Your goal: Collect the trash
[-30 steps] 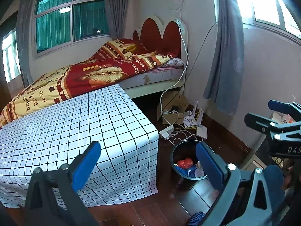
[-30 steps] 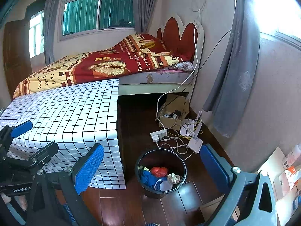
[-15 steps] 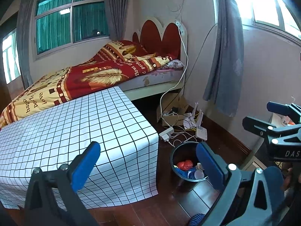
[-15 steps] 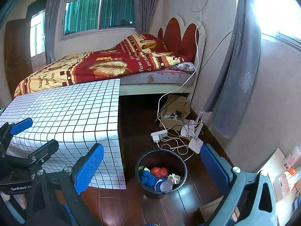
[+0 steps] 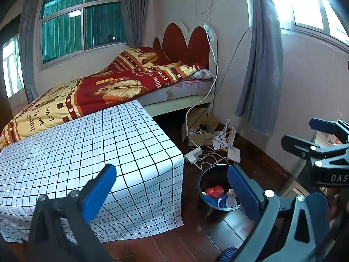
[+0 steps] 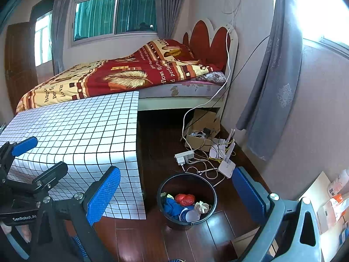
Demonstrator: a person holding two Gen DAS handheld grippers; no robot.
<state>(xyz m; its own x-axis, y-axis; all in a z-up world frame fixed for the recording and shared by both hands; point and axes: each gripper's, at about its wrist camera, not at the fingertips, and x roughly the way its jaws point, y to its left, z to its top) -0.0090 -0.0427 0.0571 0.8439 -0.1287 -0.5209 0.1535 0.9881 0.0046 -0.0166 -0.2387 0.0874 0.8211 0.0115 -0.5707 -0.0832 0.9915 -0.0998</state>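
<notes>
Both grippers held up over the floor, nothing in either. Left gripper (image 5: 172,187) jaws spread wide, empty; right gripper (image 6: 174,190) same, wide apart and empty. Black bin (image 6: 212,193) sits on the wood floor lower centre of the right view, just beside the corner of the checked table (image 6: 72,128); inside it a red wad (image 6: 185,199), blue cloth (image 6: 171,205) and crumpled paper (image 6: 201,206). Table top looks bare, though its far left is cut off so can't be sure. Judgement: collecting looks about finished. If any scrap remains, sweep the view over floor and table first, come straight down on it, and keep clear of the cables (image 6: 202,163) behind the bin
</notes>
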